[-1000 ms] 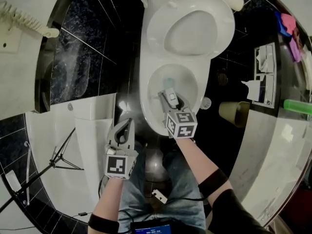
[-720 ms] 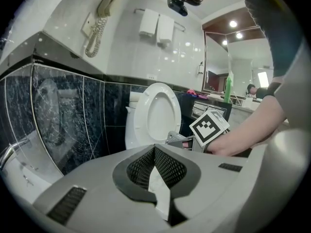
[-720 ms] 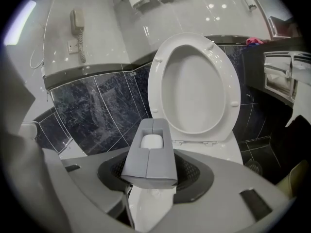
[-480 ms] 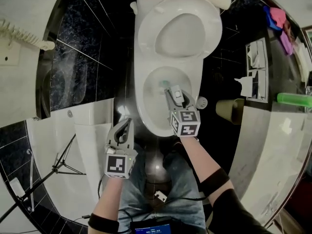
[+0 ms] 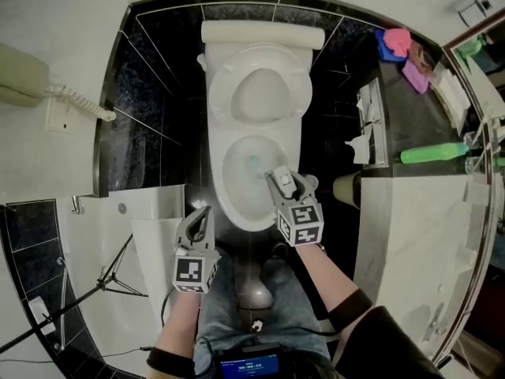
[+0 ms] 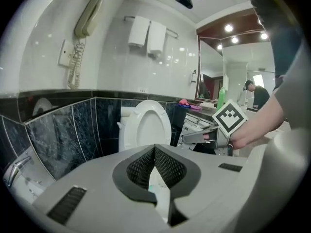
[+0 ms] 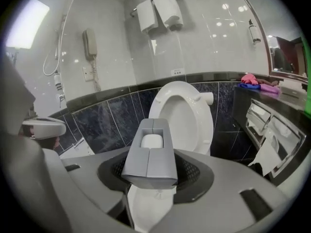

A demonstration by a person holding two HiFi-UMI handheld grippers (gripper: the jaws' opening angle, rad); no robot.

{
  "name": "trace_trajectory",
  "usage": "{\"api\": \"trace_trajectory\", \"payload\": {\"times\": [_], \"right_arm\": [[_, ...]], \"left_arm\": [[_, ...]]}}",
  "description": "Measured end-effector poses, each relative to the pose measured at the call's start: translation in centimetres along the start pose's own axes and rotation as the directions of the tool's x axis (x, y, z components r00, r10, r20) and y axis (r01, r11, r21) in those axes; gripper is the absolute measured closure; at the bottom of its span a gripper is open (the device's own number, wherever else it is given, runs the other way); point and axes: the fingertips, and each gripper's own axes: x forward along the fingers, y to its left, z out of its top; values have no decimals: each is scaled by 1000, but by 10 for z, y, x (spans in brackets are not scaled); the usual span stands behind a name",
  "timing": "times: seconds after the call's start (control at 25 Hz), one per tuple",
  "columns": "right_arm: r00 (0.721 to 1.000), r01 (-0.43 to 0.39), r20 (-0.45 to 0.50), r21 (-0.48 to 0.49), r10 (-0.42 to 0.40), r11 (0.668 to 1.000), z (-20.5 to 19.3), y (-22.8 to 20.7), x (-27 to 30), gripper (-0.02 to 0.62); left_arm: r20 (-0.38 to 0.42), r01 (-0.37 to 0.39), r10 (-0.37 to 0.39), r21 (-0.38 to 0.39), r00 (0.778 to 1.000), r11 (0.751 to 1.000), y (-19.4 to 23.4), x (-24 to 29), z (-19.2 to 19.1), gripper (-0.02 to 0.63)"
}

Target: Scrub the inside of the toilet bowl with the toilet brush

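Observation:
The white toilet stands with its lid raised. My right gripper hovers over the bowl's front right rim, shut on the grey block that clamps the toilet brush's white handle. The brush's pale teal head hangs inside the bowl. My left gripper is left of the bowl's front, apart from it, shut with nothing between its pads. The left gripper view shows the lid ahead and the right gripper's marker cube at its right.
A wall phone hangs at the left above a white ledge, with a tripod on the floor. At the right are a tissue holder, a green bottle, a bin and coloured cloths. The person's knees are below the bowl.
Both grippers have risen, and the toilet now looks smaller and farther off. The right gripper lifted the brush with it. The left gripper stayed shut beside the bowl.

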Motion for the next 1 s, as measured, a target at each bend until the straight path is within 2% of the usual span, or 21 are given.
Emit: {"api": "trace_trajectory", "payload": {"times": [0.16,0.36,0.52,0.68,1.0], "right_arm": [[998,-39,45,-43,41,998,46,16,-54,370],[994,-68,75,-93,76,993,85,38,-120,370],[991,-74,105,-97,84,993,100,48,-158,370],[989,-77,116,-93,88,993,104,57,-184,368],[991,-85,89,-111,96,990,94,72,-190,370]], "left_arm": [[15,-14,13,28,1000,1000,-12,-28,34,614],[48,-37,38,-8,998,999,-19,-65,74,614],[76,-41,39,23,996,999,-25,-89,104,614],[91,-38,36,18,995,999,-31,-110,122,614],[95,-62,54,81,994,995,-27,-132,124,614]]}}
